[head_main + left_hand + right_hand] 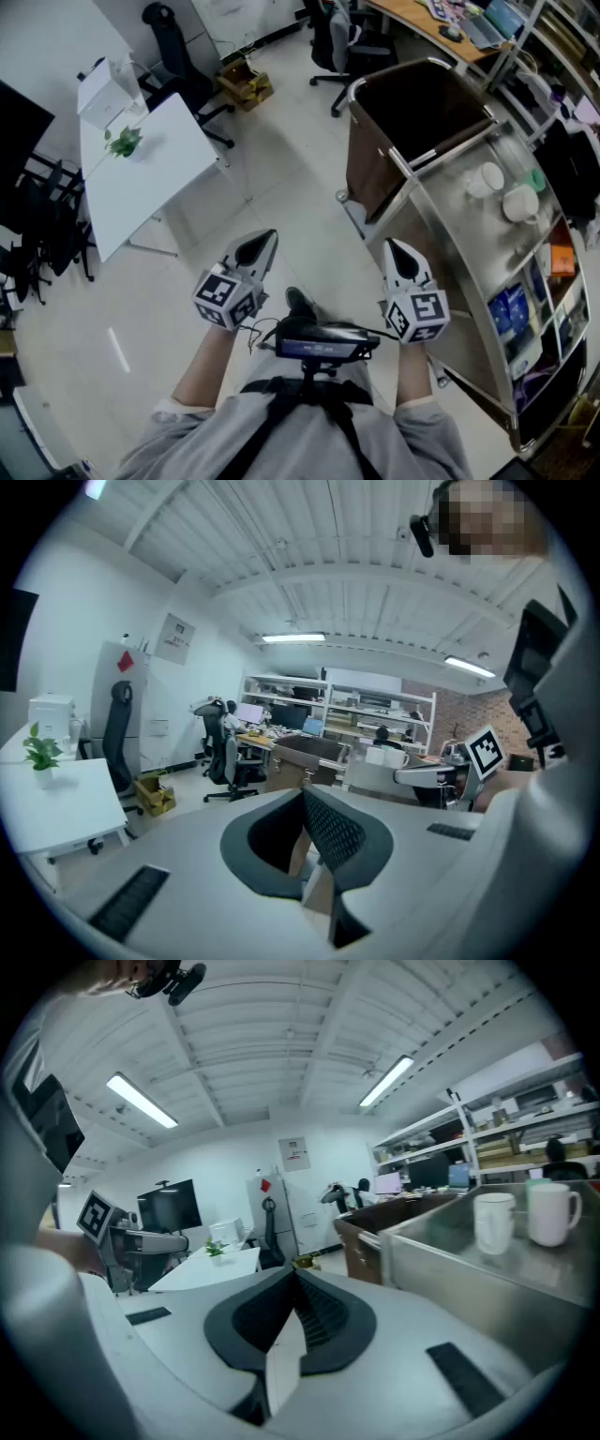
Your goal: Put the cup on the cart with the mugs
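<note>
- Head view: the left gripper (255, 251) and right gripper (403, 261) hang over the floor (281, 178), near the steel cart (450, 246).
- Left gripper view: the jaws are pressed together with nothing between them.
- Right gripper view: the jaws are closed and empty. The white cup (493, 1223), seemingly handleless, stands on the cart's top shelf near its far edge, just beside a mug (553, 1213).

No words or numbers could be read anywhere. The white paper notice (175, 637) on the far wall and the white sheet with a red patch (293, 1154) carried print too small to make out. The grey cube (418, 317) on the right hand-held gripper (398, 248) bore only black-and-white square patterns.
</note>
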Demonstrator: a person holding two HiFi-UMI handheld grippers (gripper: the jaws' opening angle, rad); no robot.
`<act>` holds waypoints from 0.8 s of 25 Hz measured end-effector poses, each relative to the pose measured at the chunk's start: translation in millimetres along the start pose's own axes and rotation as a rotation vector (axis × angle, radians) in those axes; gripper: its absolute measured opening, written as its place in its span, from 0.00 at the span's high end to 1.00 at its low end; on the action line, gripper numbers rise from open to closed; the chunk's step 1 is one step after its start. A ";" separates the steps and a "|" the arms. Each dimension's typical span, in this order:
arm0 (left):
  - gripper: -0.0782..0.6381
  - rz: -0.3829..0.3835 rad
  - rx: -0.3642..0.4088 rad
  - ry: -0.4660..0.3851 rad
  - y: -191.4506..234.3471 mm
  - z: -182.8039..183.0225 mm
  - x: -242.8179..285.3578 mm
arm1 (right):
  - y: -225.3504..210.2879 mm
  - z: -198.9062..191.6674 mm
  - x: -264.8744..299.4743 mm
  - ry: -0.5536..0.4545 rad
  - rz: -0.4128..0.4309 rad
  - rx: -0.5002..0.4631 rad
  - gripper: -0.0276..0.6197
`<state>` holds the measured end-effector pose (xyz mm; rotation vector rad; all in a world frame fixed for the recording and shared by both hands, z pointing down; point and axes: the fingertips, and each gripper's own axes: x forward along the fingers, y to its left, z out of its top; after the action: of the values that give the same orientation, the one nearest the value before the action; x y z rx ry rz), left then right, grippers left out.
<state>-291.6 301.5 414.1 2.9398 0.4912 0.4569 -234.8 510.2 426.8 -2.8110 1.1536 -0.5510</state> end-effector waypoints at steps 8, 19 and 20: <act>0.90 0.152 -0.058 -0.026 110.4 5.0 -33.0 | 101.1 15.2 122.9 0.042 0.219 -0.043 0.95; 0.90 0.277 -0.082 -0.071 221.5 30.7 -44.2 | 158.9 67.3 248.4 0.045 0.320 -0.124 0.95; 0.90 0.281 -0.083 -0.070 229.0 33.3 -42.8 | 159.9 71.4 256.9 0.048 0.323 -0.127 0.95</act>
<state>-251.6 69.6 410.2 2.9412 0.0473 0.3900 -148.5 212.0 409.3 -2.6375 1.6634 -0.5364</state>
